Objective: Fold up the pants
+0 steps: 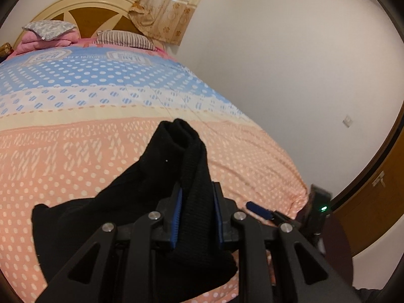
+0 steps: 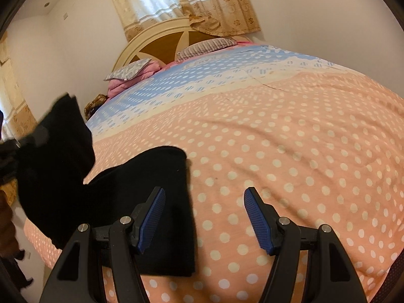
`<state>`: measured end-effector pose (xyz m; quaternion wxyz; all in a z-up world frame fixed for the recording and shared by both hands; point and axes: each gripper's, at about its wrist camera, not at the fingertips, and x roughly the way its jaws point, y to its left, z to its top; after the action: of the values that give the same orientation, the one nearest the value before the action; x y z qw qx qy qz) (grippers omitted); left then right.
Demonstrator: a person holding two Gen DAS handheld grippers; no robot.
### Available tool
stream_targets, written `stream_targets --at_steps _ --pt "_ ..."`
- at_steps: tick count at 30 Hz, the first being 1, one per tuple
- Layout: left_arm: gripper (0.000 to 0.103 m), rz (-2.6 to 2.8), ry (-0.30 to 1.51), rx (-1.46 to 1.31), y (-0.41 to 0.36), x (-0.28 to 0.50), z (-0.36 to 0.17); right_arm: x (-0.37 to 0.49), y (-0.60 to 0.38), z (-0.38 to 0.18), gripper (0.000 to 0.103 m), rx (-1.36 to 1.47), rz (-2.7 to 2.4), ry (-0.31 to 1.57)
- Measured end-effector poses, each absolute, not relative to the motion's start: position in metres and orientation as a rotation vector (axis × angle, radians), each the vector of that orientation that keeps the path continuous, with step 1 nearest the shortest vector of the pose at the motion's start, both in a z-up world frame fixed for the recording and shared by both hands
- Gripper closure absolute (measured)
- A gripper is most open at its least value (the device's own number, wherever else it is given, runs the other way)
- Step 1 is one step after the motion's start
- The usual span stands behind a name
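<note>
The black pants (image 1: 113,209) lie partly on the bed's polka-dot cover, with one end lifted. My left gripper (image 1: 197,192) is shut on a bunched fold of the black pants, which stands up between its blue pads (image 1: 176,217). In the right wrist view the black pants (image 2: 156,176) spread from the bed's left edge under the left finger, and their raised part hangs at far left. My right gripper (image 2: 204,197) stands open over the peach cover, nothing between its fingers (image 2: 260,222). The right gripper also shows low at the right in the left wrist view.
The bed (image 1: 75,136) has a peach, cream and blue dotted cover. Pillows (image 1: 126,40) and a pink blanket (image 1: 43,41) lie at the wooden headboard (image 2: 161,48). A white wall (image 1: 290,75) runs along the bed's right side. A wooden door (image 1: 373,202) stands at right.
</note>
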<state>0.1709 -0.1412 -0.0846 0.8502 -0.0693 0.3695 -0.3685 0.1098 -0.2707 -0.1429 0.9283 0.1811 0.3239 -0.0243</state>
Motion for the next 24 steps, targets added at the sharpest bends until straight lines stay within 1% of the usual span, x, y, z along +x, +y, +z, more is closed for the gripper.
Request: stream_targets --at_steps 7,11,13,14,16,17,19,21,23,24 --pt "0.080 -0.748 0.814 -0.094 -0.174 0.163 -0.115 0.112 -0.276 -0.148 0.037 0.409 -0.051 0.664" --pt "0.078 -0.760 0.843 -0.056 -0.190 0.157 -0.127 0.111 -0.285 -0.149 0.037 0.434 -0.068 0.648" --pt "0.072 -0.789 0.841 -0.034 -0.196 0.148 -0.128 0.109 -0.291 -0.148 0.037 0.457 -0.077 0.630" --pt "0.066 -0.798 0.835 -0.023 -0.197 0.143 -0.127 0.108 -0.295 -0.147 0.037 0.470 -0.079 0.618" --pt "0.063 -0.823 0.808 -0.009 -0.192 0.130 -0.122 0.103 -0.301 -0.143 0.037 0.503 -0.074 0.584" --pt "0.061 -0.822 0.793 -0.005 -0.188 0.126 -0.119 0.100 -0.303 -0.139 0.037 0.519 -0.060 0.560" --pt "0.052 -0.803 0.744 -0.002 -0.172 0.118 -0.111 0.092 -0.300 -0.127 0.037 0.524 -0.025 0.502" --pt "0.035 -0.751 0.670 -0.005 -0.148 0.111 -0.104 0.087 -0.289 -0.112 0.037 0.498 0.017 0.463" --pt "0.028 -0.682 0.627 -0.008 -0.128 0.110 -0.102 0.083 -0.268 -0.098 0.037 0.432 0.090 0.439" --pt "0.028 -0.638 0.602 -0.012 -0.113 0.110 -0.103 0.084 -0.255 -0.093 0.037 0.394 0.131 0.447"
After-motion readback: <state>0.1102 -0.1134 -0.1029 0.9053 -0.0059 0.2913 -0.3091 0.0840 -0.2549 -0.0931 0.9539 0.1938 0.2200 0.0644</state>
